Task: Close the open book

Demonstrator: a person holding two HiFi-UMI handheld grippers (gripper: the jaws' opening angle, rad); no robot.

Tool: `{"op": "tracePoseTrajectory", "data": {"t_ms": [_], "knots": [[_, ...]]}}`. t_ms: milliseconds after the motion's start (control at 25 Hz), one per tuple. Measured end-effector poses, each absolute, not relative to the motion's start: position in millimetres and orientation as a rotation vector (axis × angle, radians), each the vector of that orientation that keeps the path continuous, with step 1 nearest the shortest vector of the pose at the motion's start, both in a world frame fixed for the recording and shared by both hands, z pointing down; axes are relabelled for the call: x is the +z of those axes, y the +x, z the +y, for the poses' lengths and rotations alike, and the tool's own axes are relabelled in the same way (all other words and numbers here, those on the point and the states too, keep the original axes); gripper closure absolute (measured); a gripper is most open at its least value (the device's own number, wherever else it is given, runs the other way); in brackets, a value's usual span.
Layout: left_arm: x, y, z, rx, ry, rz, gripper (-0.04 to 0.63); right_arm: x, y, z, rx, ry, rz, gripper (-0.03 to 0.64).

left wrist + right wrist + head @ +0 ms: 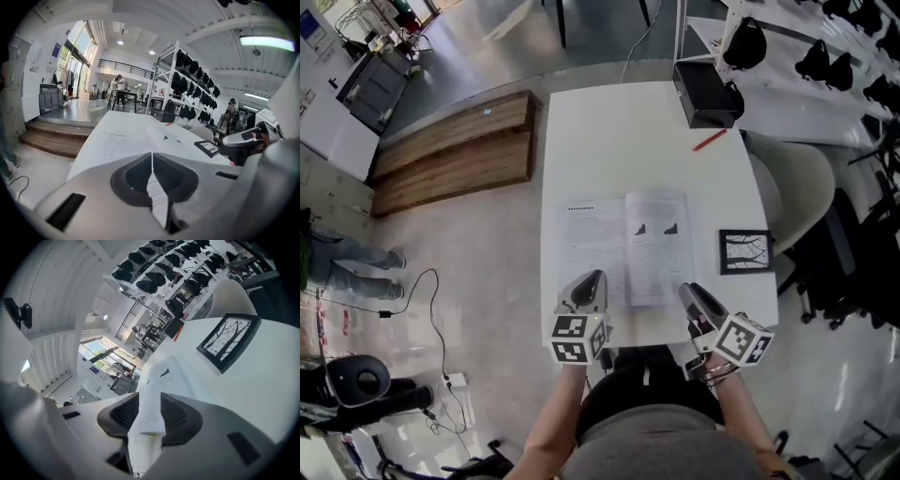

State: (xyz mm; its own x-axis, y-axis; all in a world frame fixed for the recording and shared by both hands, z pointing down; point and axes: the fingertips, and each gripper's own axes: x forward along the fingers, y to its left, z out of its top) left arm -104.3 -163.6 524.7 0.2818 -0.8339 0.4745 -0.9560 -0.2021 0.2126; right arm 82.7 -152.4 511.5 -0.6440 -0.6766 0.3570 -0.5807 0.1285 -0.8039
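The open book [623, 246] lies flat on the white table [609, 131], with printed text on both pages and two small dark figures on the right page. My left gripper [594, 277] is at the near edge of the left page. In the left gripper view its jaws [151, 157] meet at the tips, and the book [136, 143] shows ahead. My right gripper [684, 288] hovers at the book's near right corner. Its jaws [149, 397] stand apart, and the book [171, 373] runs from the gap outward. No page is lifted.
A black-framed picture [745, 251] lies right of the book. A red pen [710, 141] and a black box [705, 94] sit at the table's far right. A pale chair [787, 197] stands beside the table's right edge. Wooden steps [450, 155] are on the left.
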Motion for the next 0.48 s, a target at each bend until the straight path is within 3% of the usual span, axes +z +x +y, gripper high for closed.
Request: {"op": "tracePoseTrajectory", "data": {"t_ms": [480], "knots": [[531,-101,-152,0.381,2.137,-1.529,0.588,529,83,-119,-1.7,-1.321,2.043,0.468]]}}
